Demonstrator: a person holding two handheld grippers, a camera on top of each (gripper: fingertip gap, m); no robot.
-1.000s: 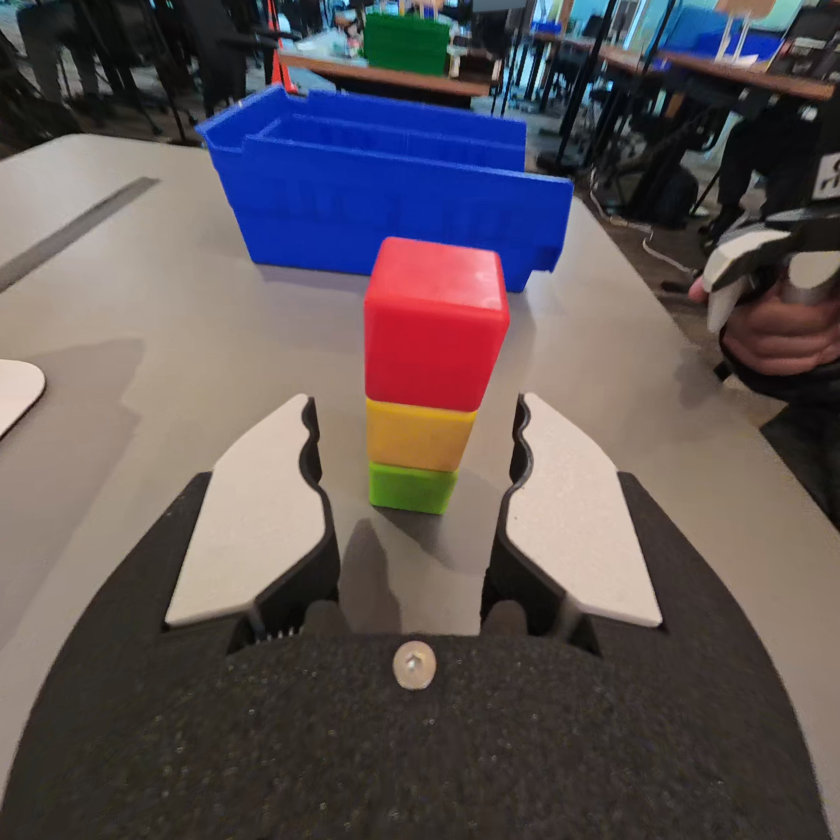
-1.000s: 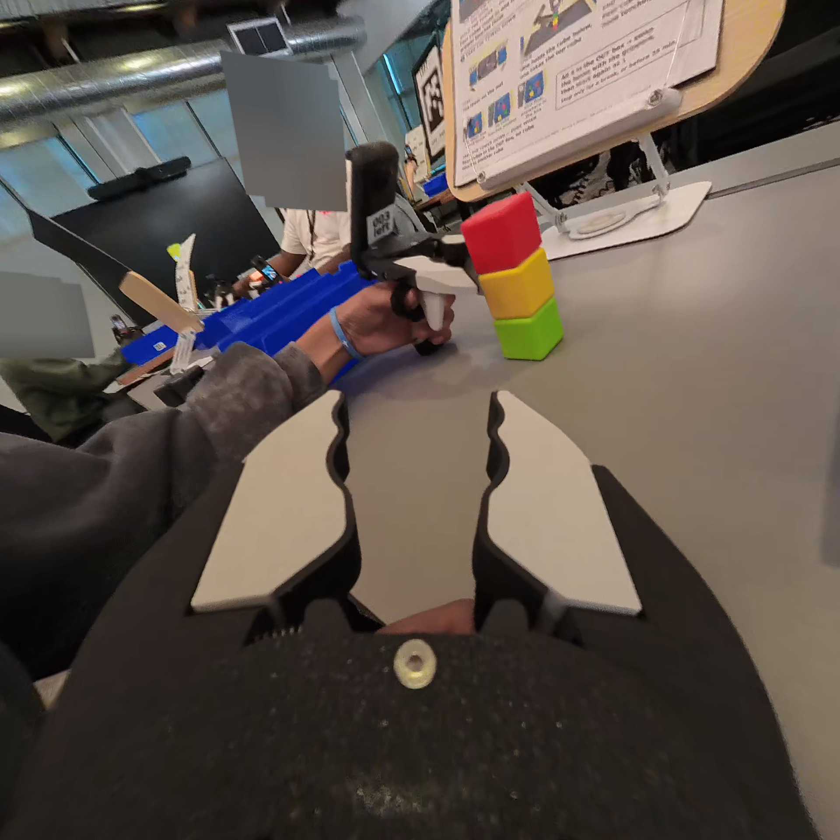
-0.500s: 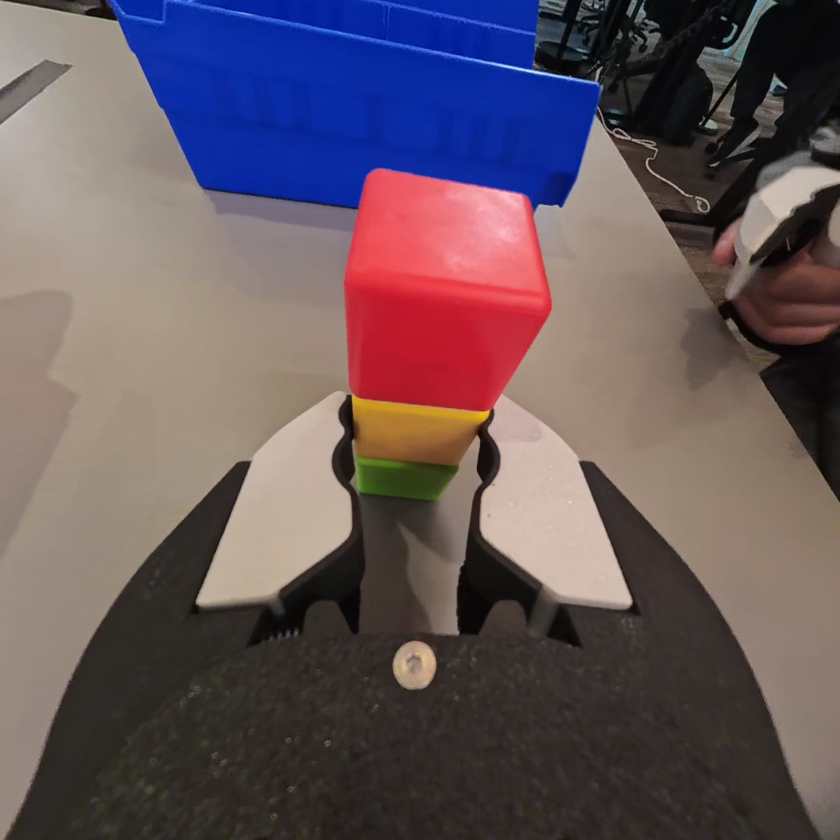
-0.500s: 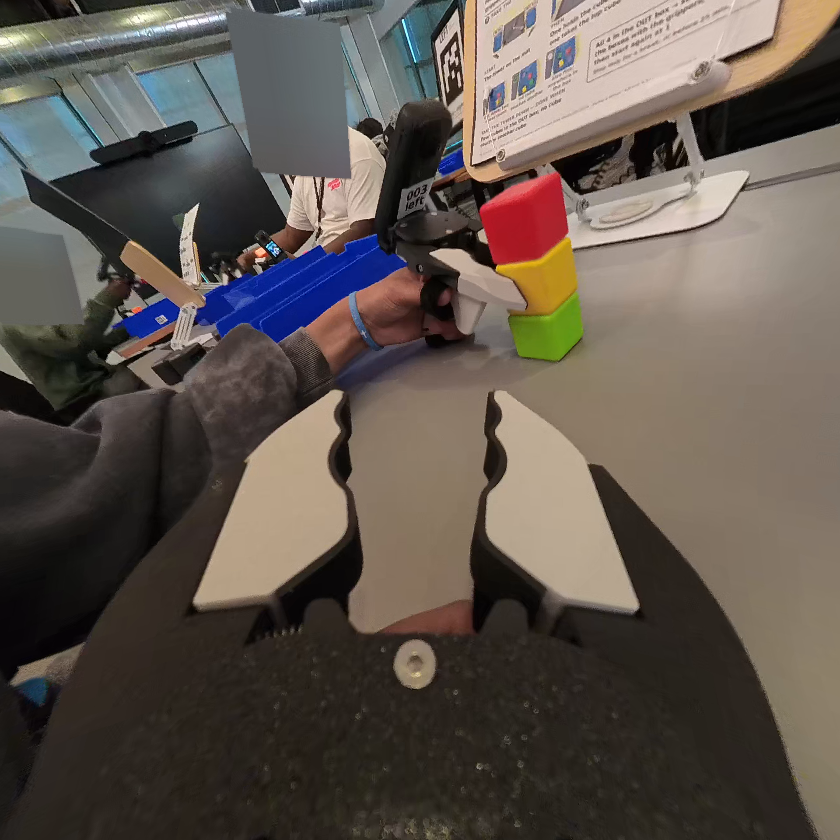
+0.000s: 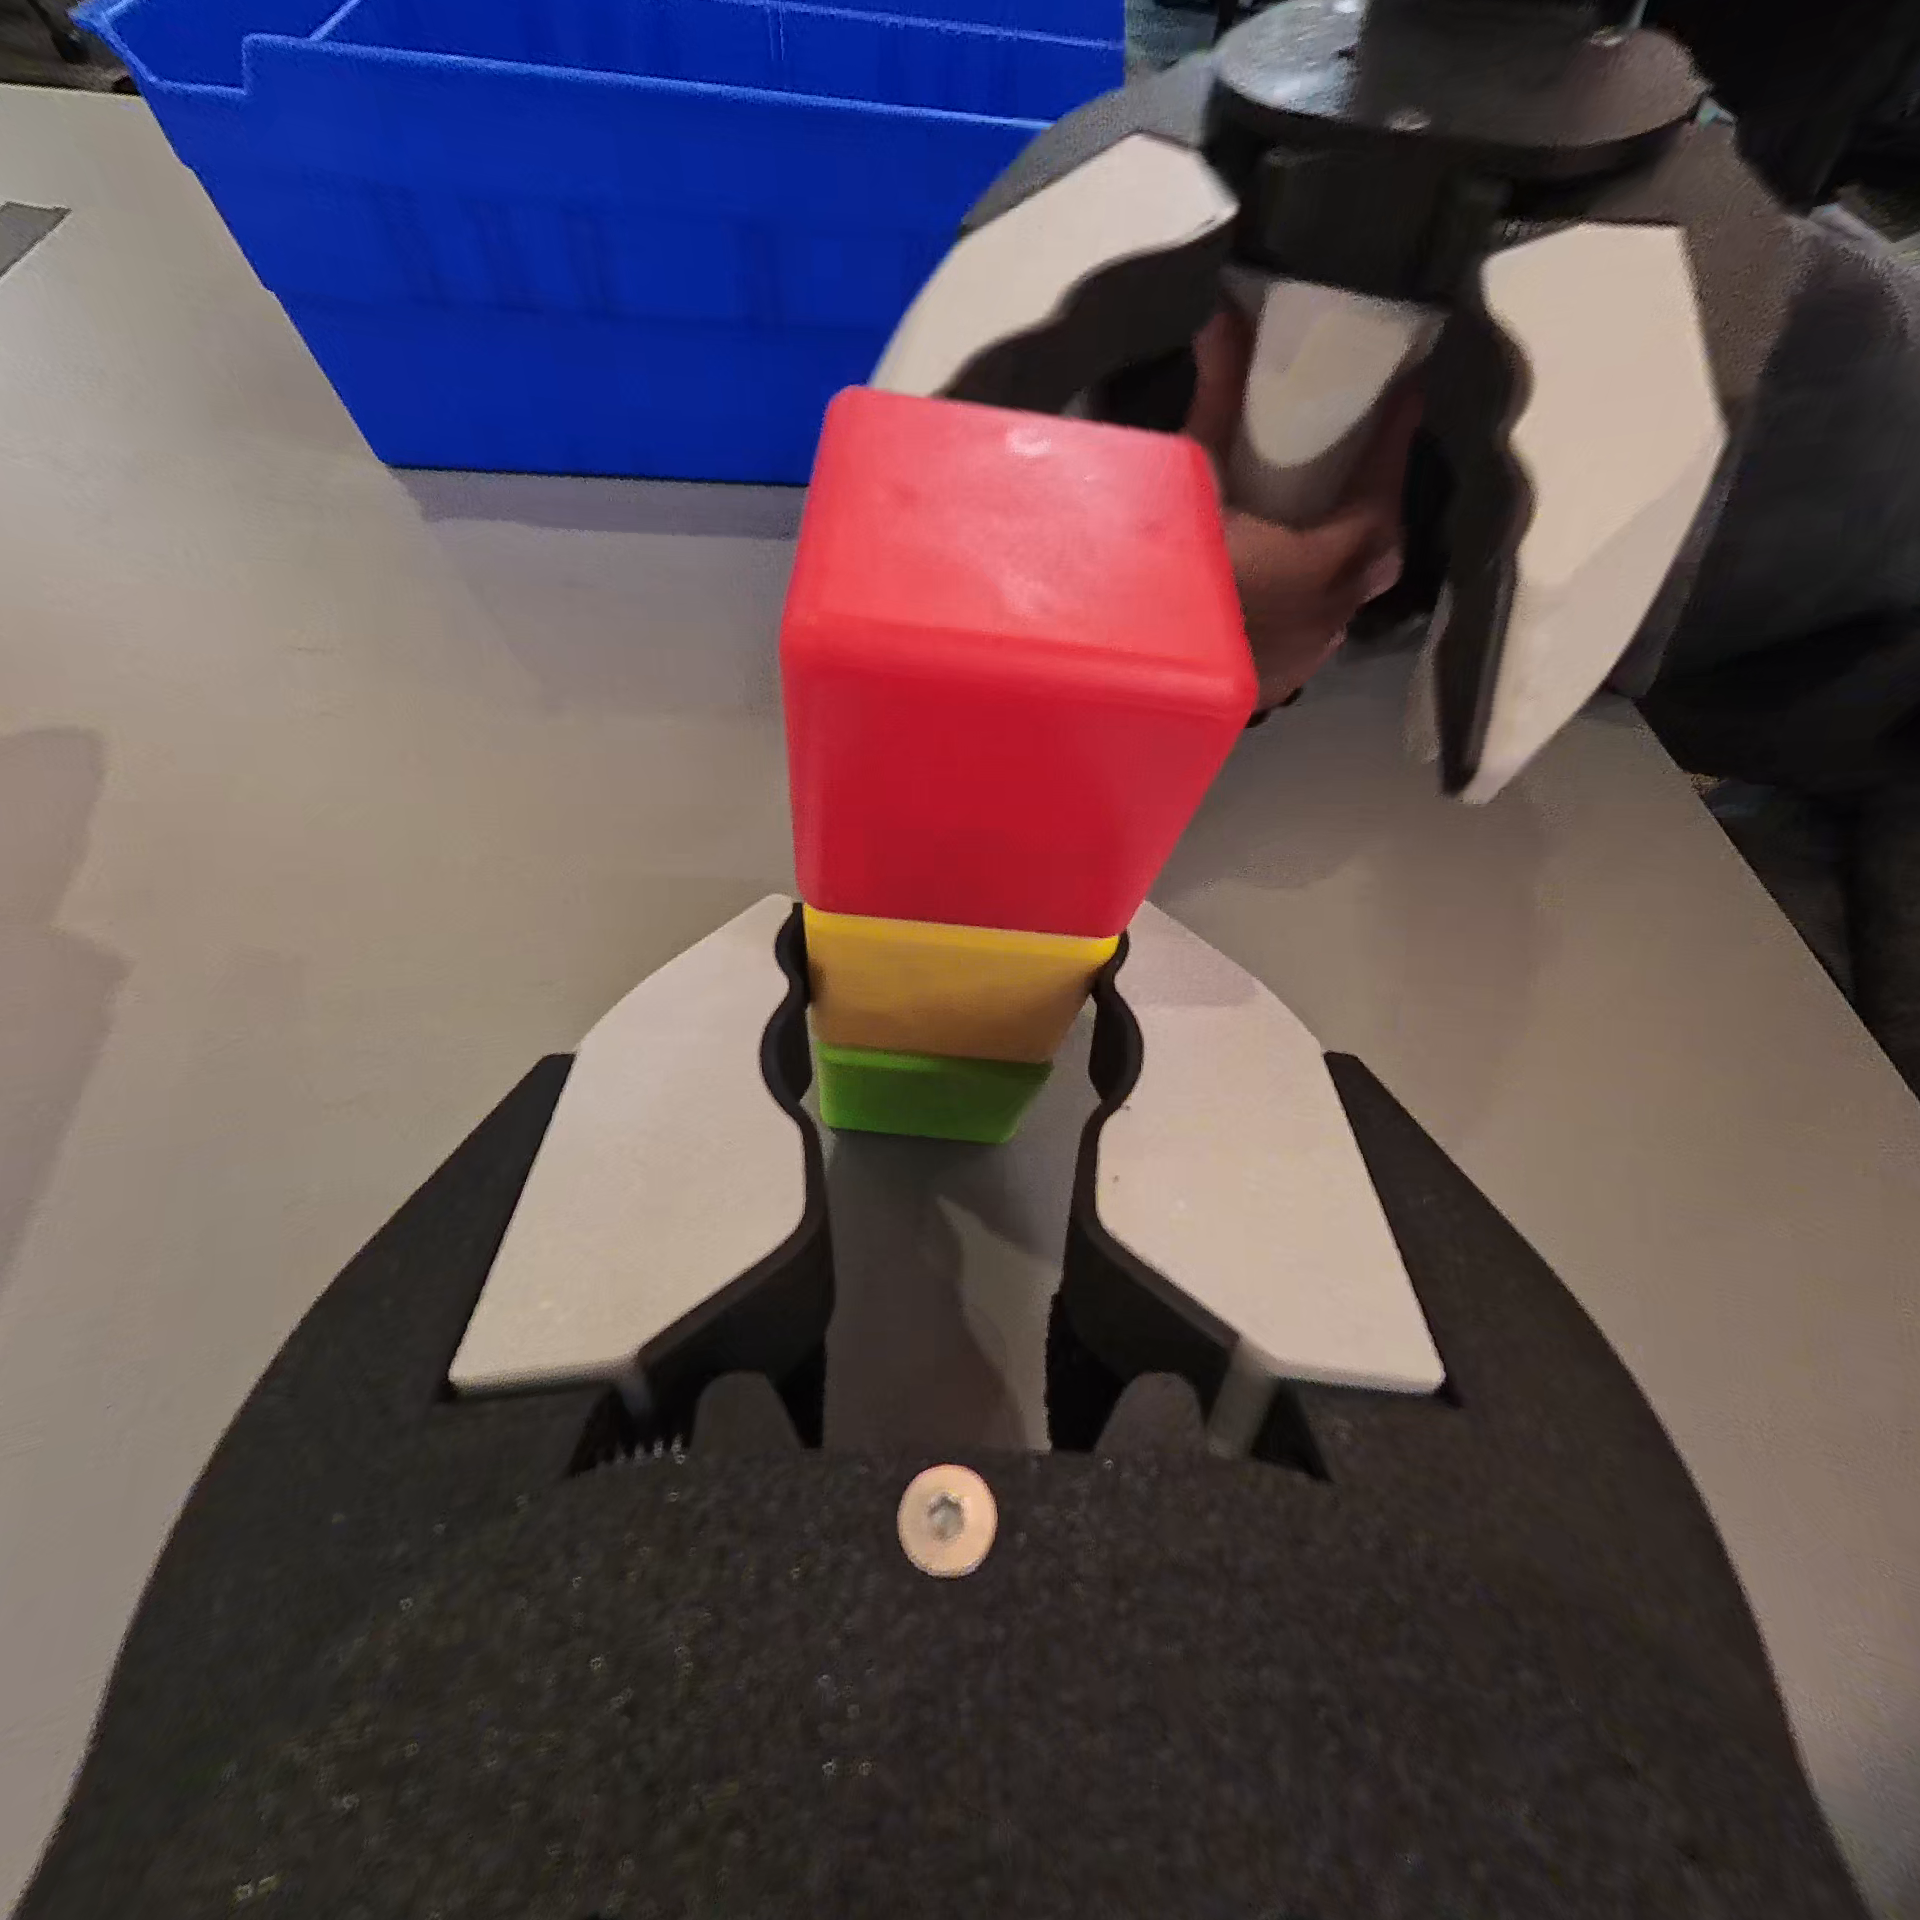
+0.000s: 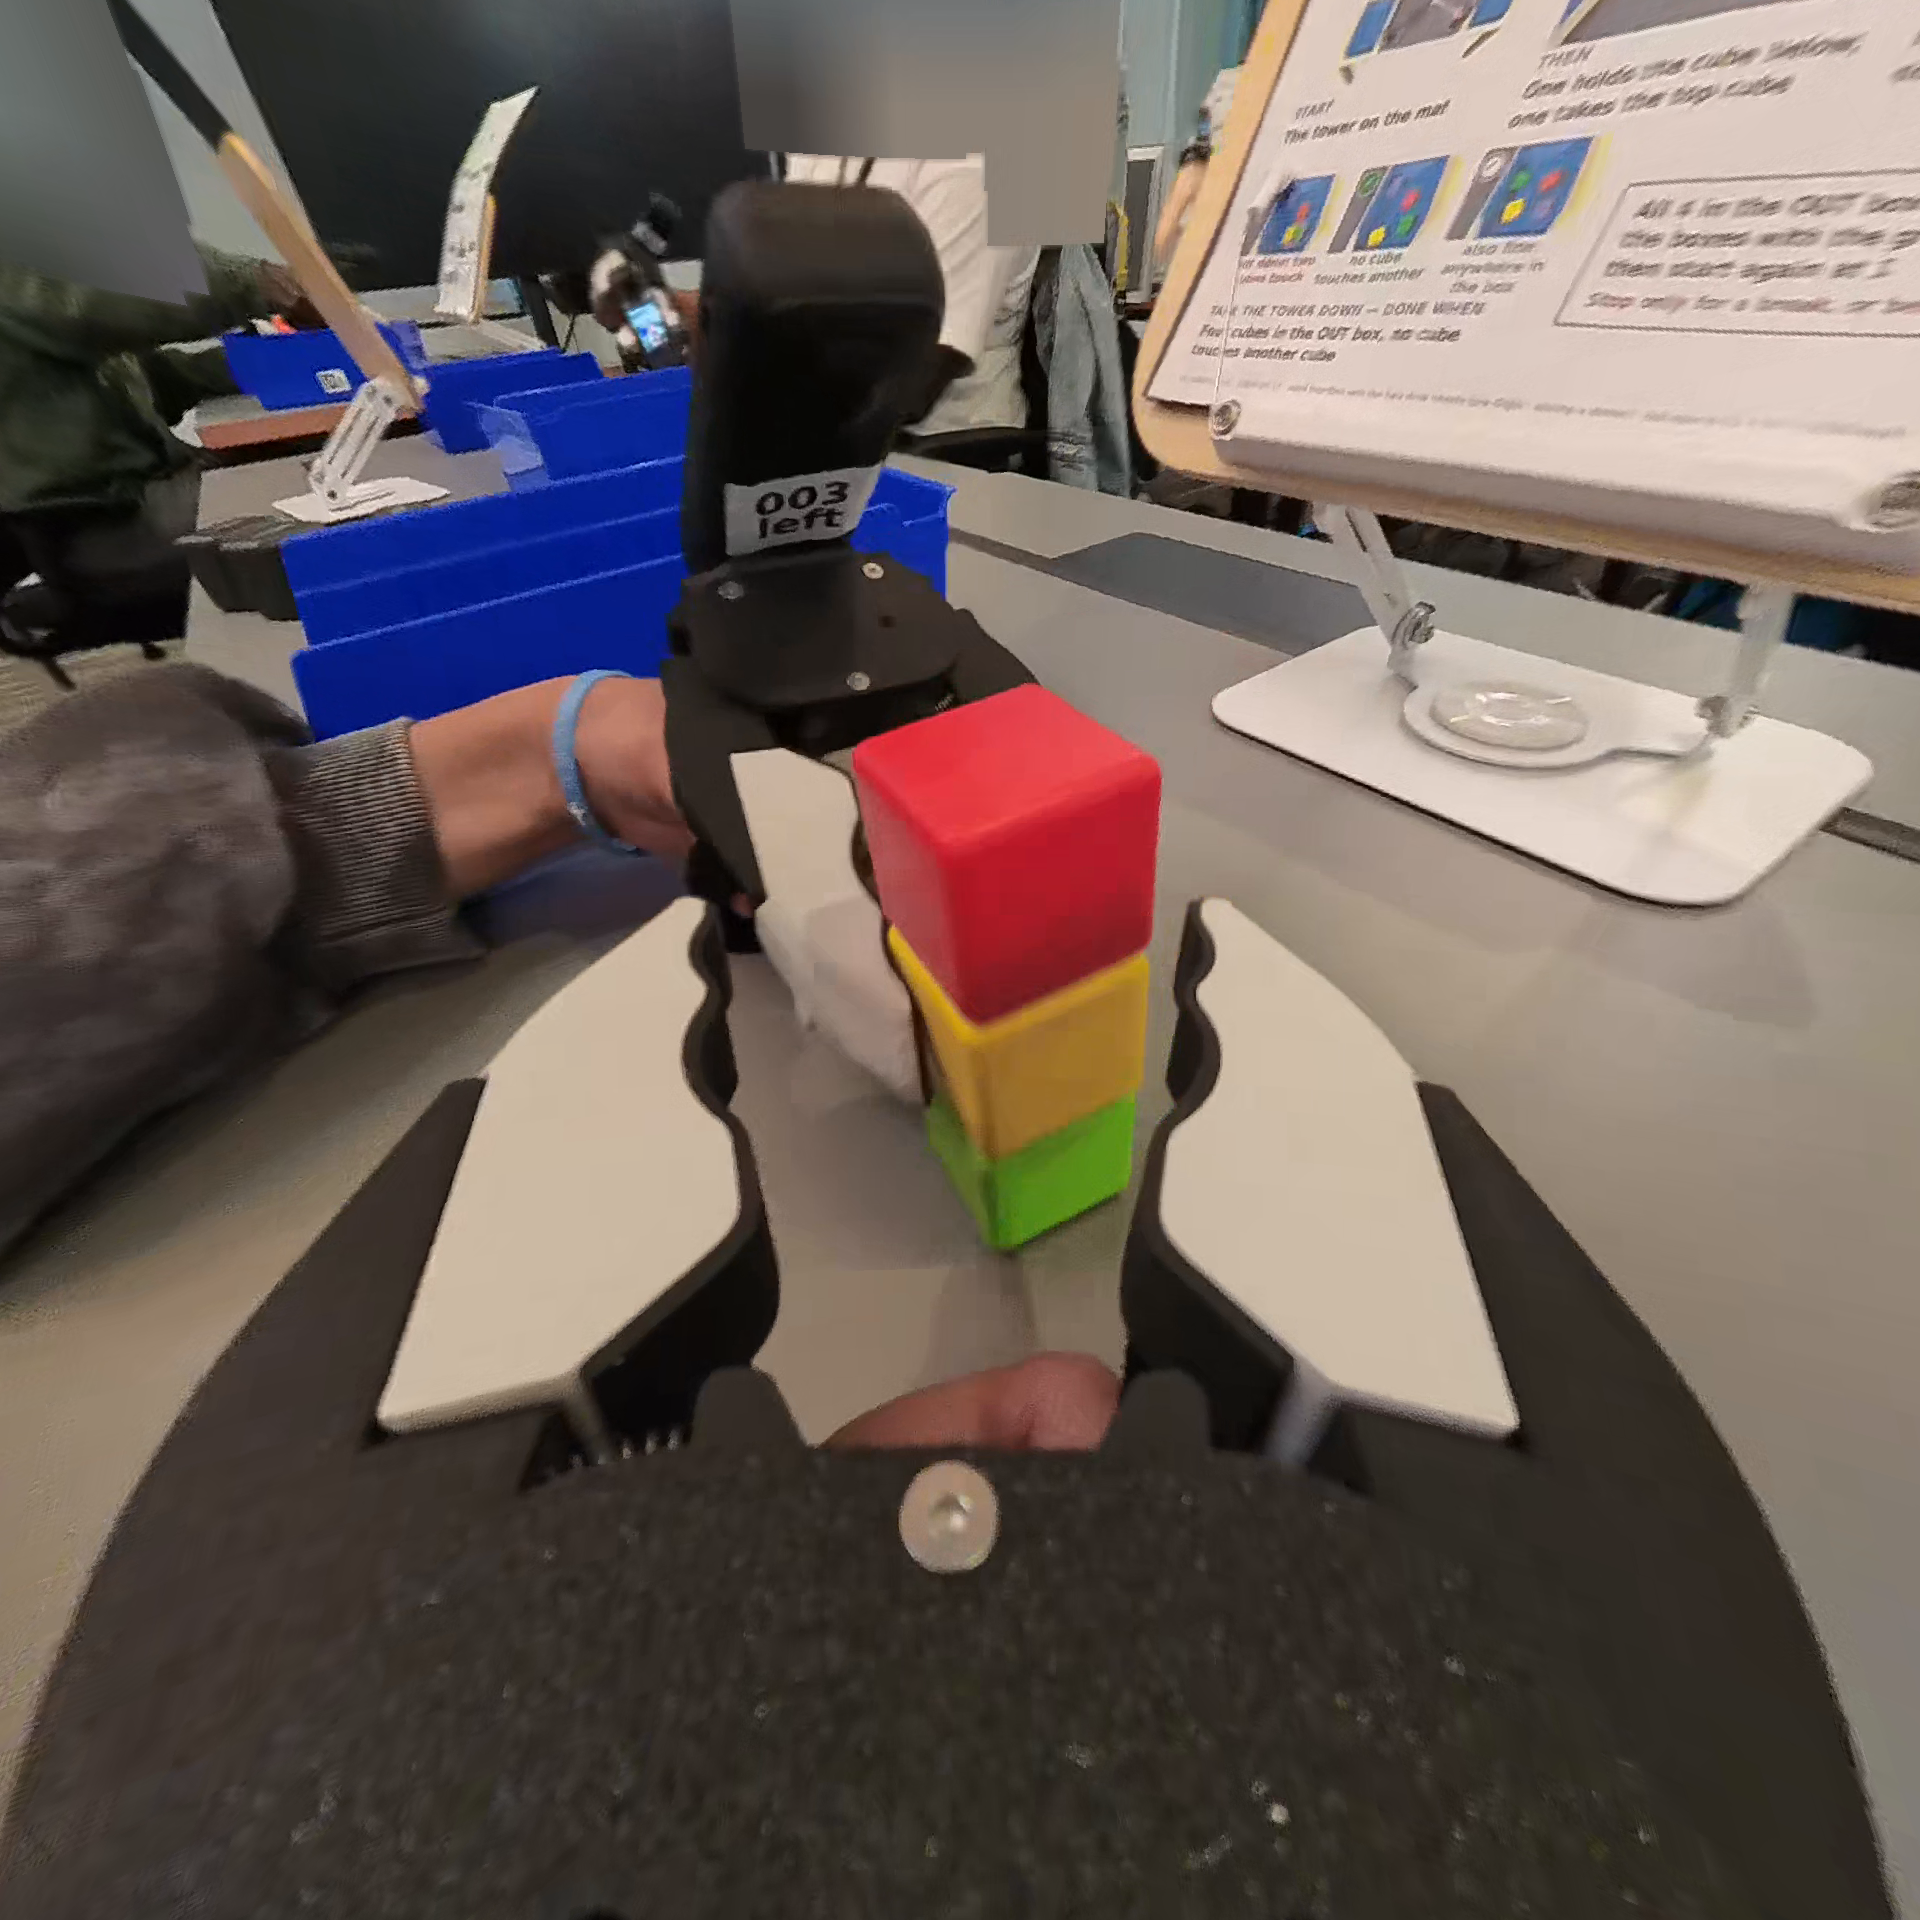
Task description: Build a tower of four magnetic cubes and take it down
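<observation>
I am counting three plastic cubes stacked: one red cube [image 5: 1013, 665], one yellow cube [image 5: 951, 992], one green cube [image 5: 925, 1101]; two grippers too.

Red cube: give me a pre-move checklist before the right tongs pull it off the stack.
1. Stack upright, red cube on yellow cube on green cube: ok.
2. Left tongs shut on the yellow cube to hold the base: ok.
3. Right tongs open wide enough for the red cube: ok.
4. Right tongs level with the red cube: not ok, the tips sit lower, beside the yellow one.
5. Blue bin has room for it: cannot tell.
</observation>
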